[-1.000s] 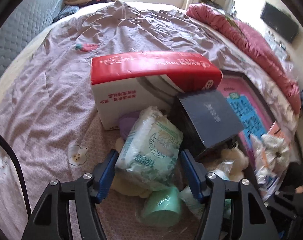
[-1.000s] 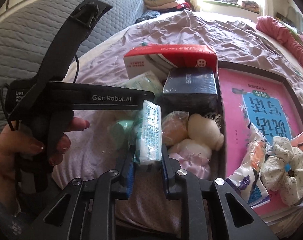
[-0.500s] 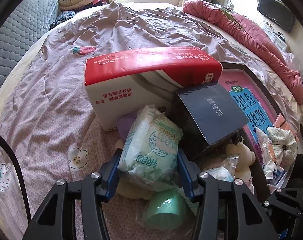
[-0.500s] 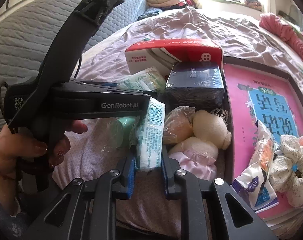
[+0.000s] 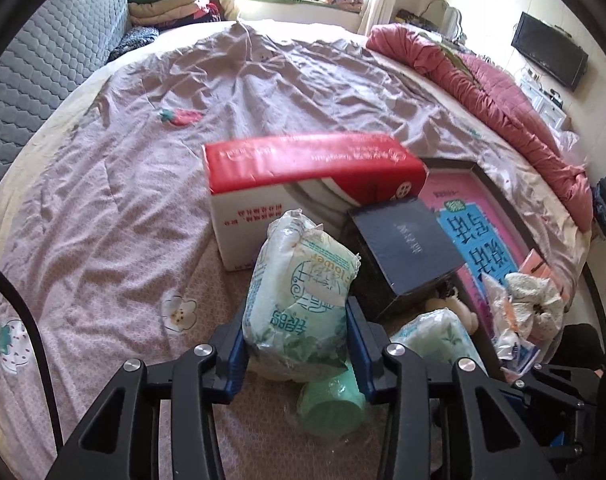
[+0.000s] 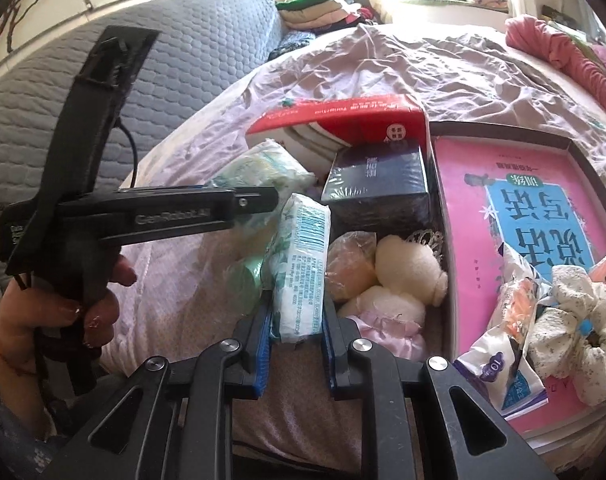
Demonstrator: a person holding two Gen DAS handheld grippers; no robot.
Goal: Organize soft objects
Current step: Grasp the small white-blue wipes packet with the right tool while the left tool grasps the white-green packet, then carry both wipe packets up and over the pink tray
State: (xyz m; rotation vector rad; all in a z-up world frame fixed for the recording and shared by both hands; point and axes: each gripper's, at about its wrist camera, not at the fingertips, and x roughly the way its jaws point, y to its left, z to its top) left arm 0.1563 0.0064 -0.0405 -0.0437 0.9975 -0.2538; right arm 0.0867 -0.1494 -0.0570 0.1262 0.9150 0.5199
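My left gripper (image 5: 295,332) has its jaws closing on a plump green-and-white soft pack (image 5: 303,292); both blue pads press its sides and it hangs upright above the bedspread. The right wrist view shows that pack (image 6: 259,172) from the side, at the left gripper's tip. My right gripper (image 6: 297,312) is shut on a slim white tissue pack (image 6: 303,264) with a barcode, held upright. In the heap behind lie a cream plush toy (image 6: 407,268), a wrapped peach ball (image 6: 351,264) and a mint cup (image 5: 331,404).
A red-and-white tissue box (image 5: 303,176) and a dark blue box (image 5: 407,248) stand behind the packs. A dark-rimmed tray (image 6: 499,130) on the right holds a pink book, snack packets (image 6: 507,320) and a floral scrunchie (image 6: 575,312). A hand (image 6: 63,304) holds the left gripper. A wrinkled mauve bedspread (image 5: 143,200) lies around.
The left jaws have drawn in onto the green-and-white pack and raised it off the heap. The right gripper has kept its hold on the slim pack, almost still.
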